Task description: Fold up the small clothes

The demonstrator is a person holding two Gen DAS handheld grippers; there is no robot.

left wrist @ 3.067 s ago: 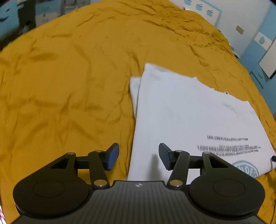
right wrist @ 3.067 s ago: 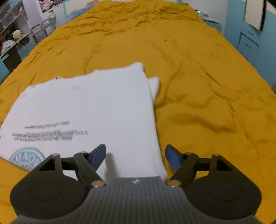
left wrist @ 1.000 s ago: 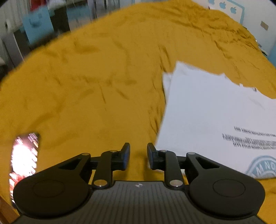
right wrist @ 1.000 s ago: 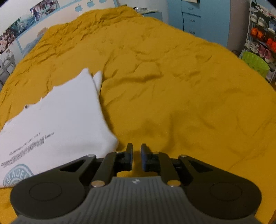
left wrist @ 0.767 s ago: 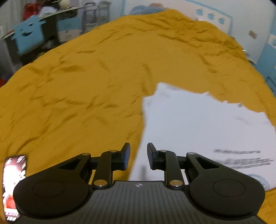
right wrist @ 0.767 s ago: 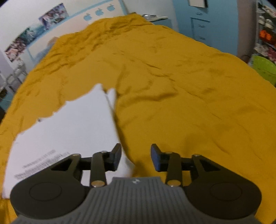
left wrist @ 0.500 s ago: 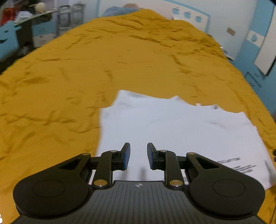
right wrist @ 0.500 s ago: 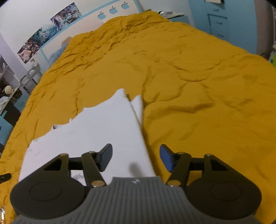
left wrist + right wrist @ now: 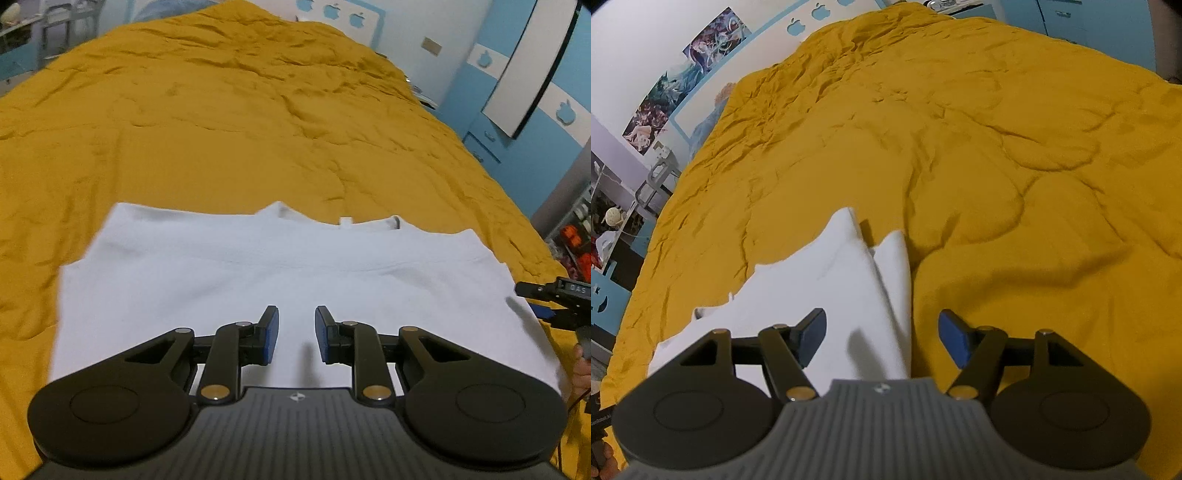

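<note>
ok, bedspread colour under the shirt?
Mustard yellow bedspread, plain and wrinkled; clearest in the left wrist view.

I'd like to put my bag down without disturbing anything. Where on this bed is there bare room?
The yellow bedspread lies bare beyond the white T-shirt, up to the wall, and to the shirt's right in the right wrist view. The near edge is crowded: shirt, left gripper and right gripper, its jaws opening.

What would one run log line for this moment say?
garment: white cotton T-shirt flat on mustard-yellow bedspread | left gripper: narrow gap, empty | right gripper: opening, empty
</note>
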